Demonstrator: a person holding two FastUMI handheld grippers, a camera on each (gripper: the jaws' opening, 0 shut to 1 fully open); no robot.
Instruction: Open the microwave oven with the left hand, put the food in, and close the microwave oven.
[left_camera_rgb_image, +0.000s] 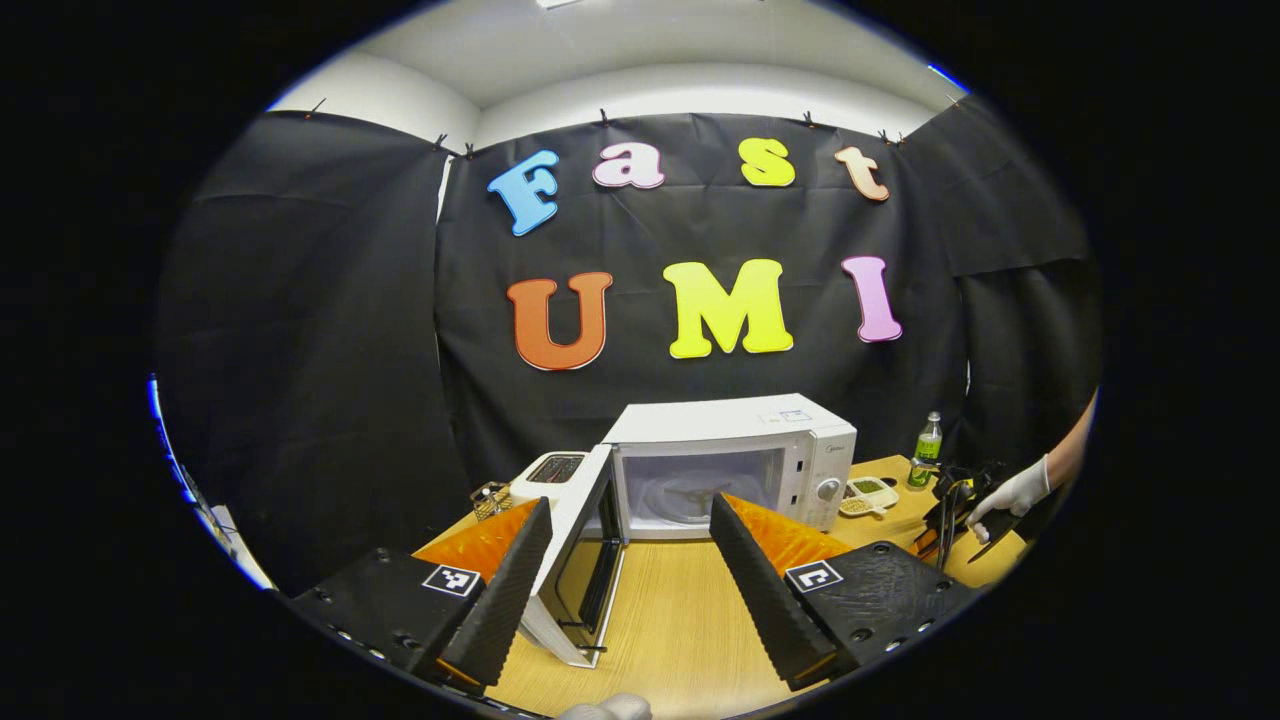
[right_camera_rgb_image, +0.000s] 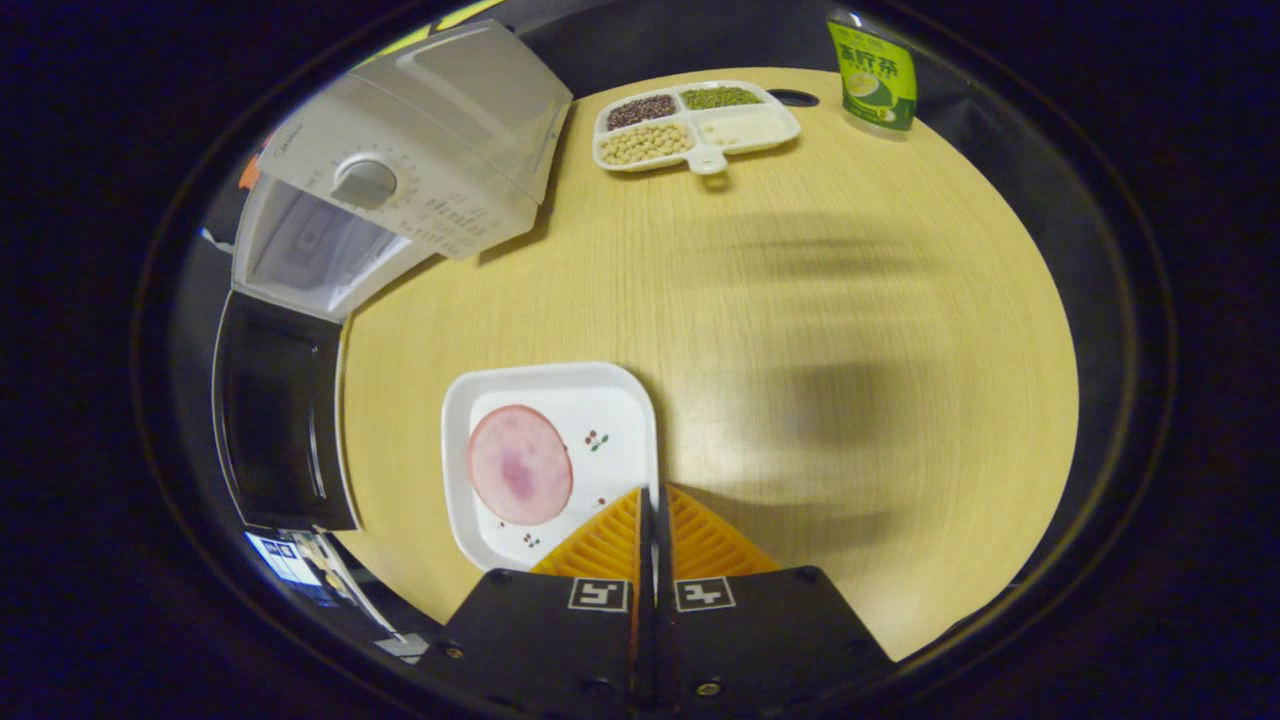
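The white microwave (left_camera_rgb_image: 735, 455) stands at the back of the wooden table, its door (left_camera_rgb_image: 585, 555) swung wide open to the left, its cavity bare. My left gripper (left_camera_rgb_image: 630, 508) is open and hangs in front of it, the door's edge passing between its fingers without touching them. In the right gripper view, a white square plate (right_camera_rgb_image: 610, 400) carries a round pink slice of meat (right_camera_rgb_image: 520, 465). My right gripper (right_camera_rgb_image: 655, 492) is shut on the plate's right rim. The microwave (right_camera_rgb_image: 420, 150) and its open door (right_camera_rgb_image: 280, 410) lie to the plate's left.
A divided dish of beans (right_camera_rgb_image: 690, 120) (left_camera_rgb_image: 868, 492) and a green bottle (right_camera_rgb_image: 872, 72) (left_camera_rgb_image: 928, 445) stand right of the microwave. A white toaster (left_camera_rgb_image: 550, 470) and a wire basket (left_camera_rgb_image: 490, 497) sit to its left. A gloved hand (left_camera_rgb_image: 1012, 492) shows at far right.
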